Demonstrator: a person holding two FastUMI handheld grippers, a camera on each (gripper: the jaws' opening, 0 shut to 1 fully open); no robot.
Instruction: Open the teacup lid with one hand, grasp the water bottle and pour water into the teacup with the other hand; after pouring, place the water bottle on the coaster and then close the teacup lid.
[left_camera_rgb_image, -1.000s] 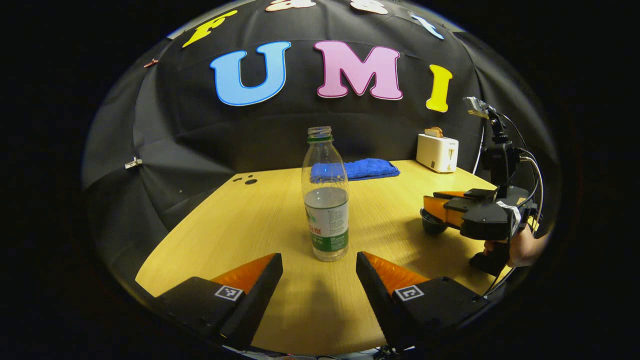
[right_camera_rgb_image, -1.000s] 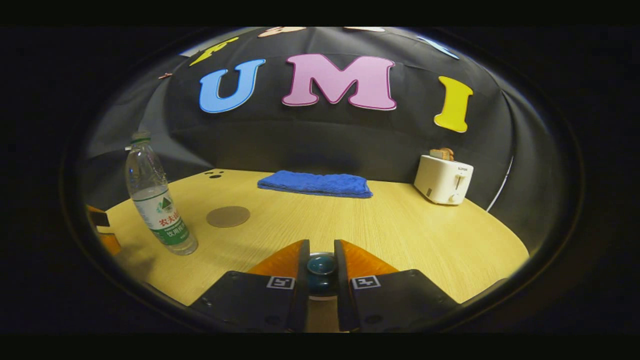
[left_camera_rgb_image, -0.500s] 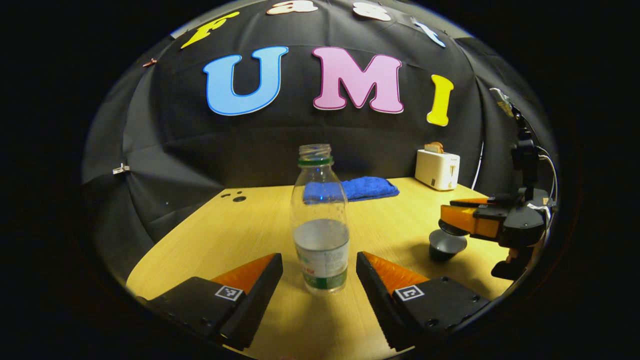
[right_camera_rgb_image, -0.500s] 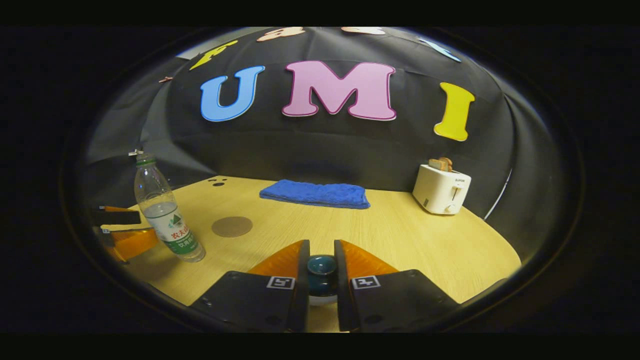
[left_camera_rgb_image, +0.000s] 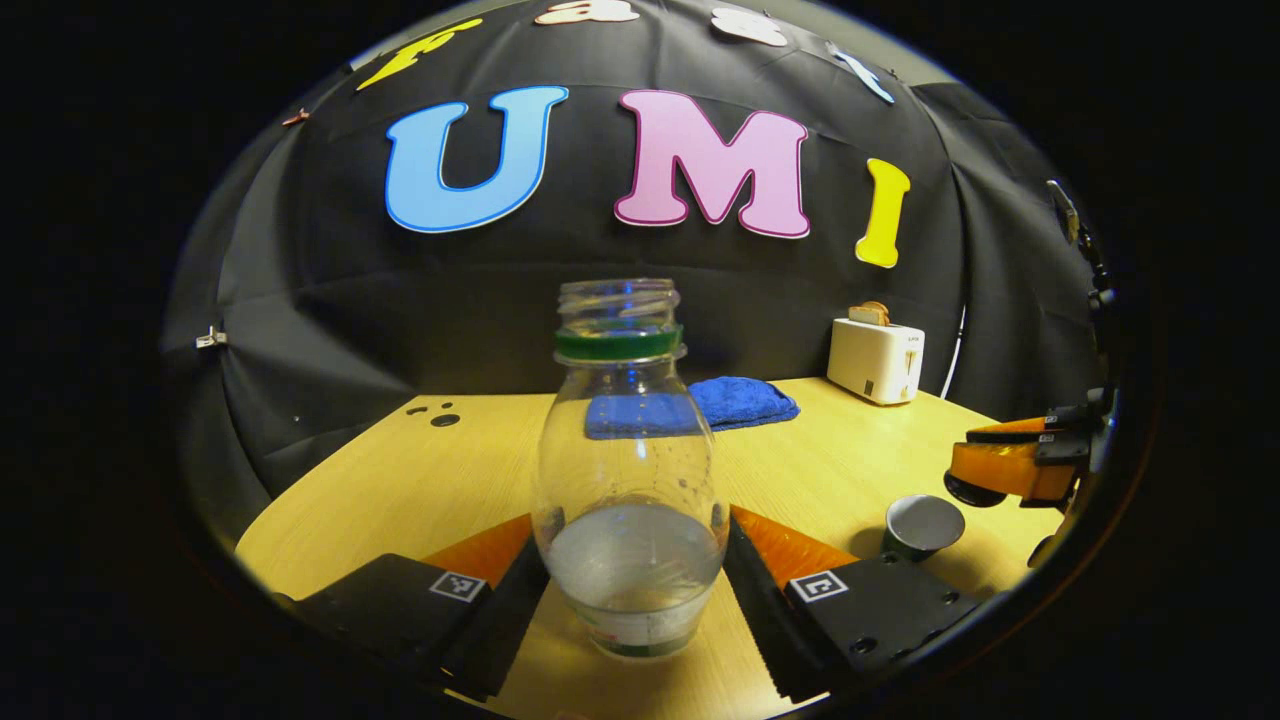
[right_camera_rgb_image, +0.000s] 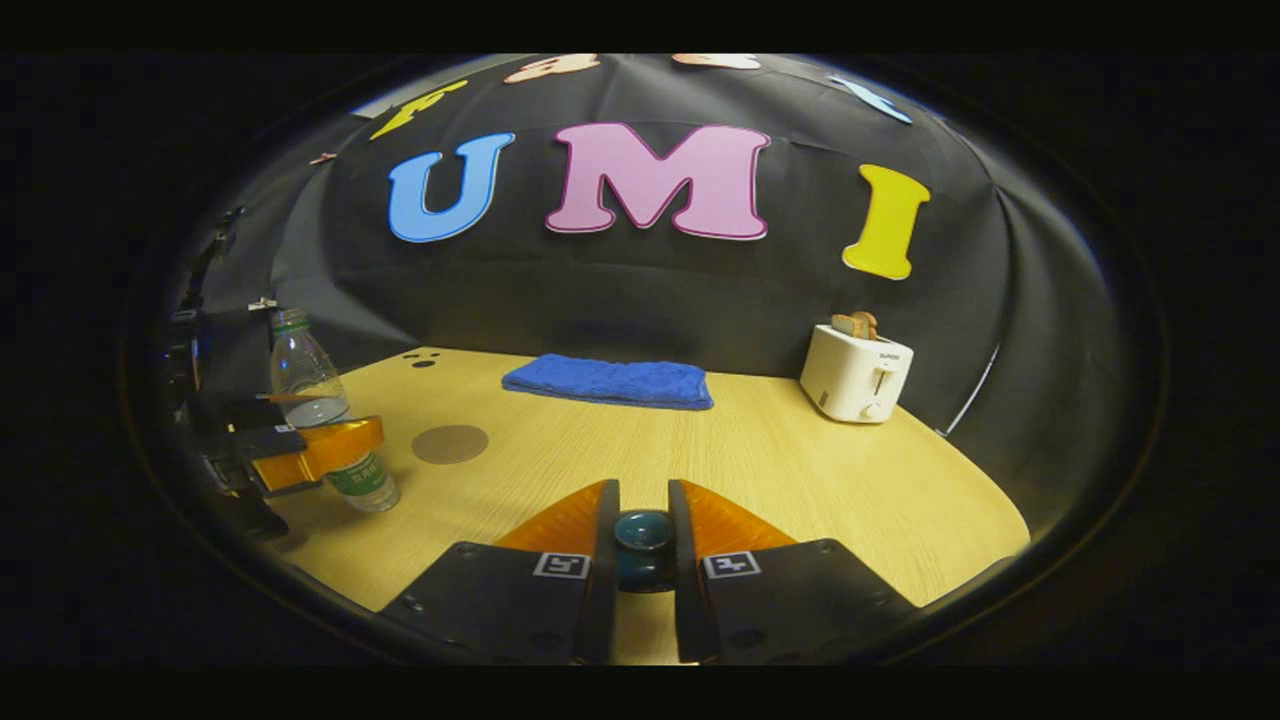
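Note:
A clear, uncapped water bottle (left_camera_rgb_image: 625, 440) with a green neck ring stands about a third full on the wooden table (left_camera_rgb_image: 400, 490). My left gripper (left_camera_rgb_image: 635, 545) is open, with the bottle's lower body between its fingers. In the right gripper view that left gripper (right_camera_rgb_image: 310, 450) straddles the bottle (right_camera_rgb_image: 300, 375). My right gripper (right_camera_rgb_image: 643, 488) is shut on the knob of the dark teacup lid (right_camera_rgb_image: 643, 560). In the left gripper view the right gripper (left_camera_rgb_image: 965, 468) holds the lid raised, right of the uncovered teacup (left_camera_rgb_image: 922, 525). A round brown coaster (right_camera_rgb_image: 450, 443) lies right of the bottle.
A folded blue towel (right_camera_rgb_image: 607, 382) lies at the back of the table. A white toaster (right_camera_rgb_image: 855, 375) with bread in it stands at the back right. Two small dark holes (left_camera_rgb_image: 440, 418) mark the table's far left. The booth's black cloth closes in the back.
My left gripper moved forward until the bottle came between its fingers. My right gripper lifted the lid off the teacup and drew it to the right.

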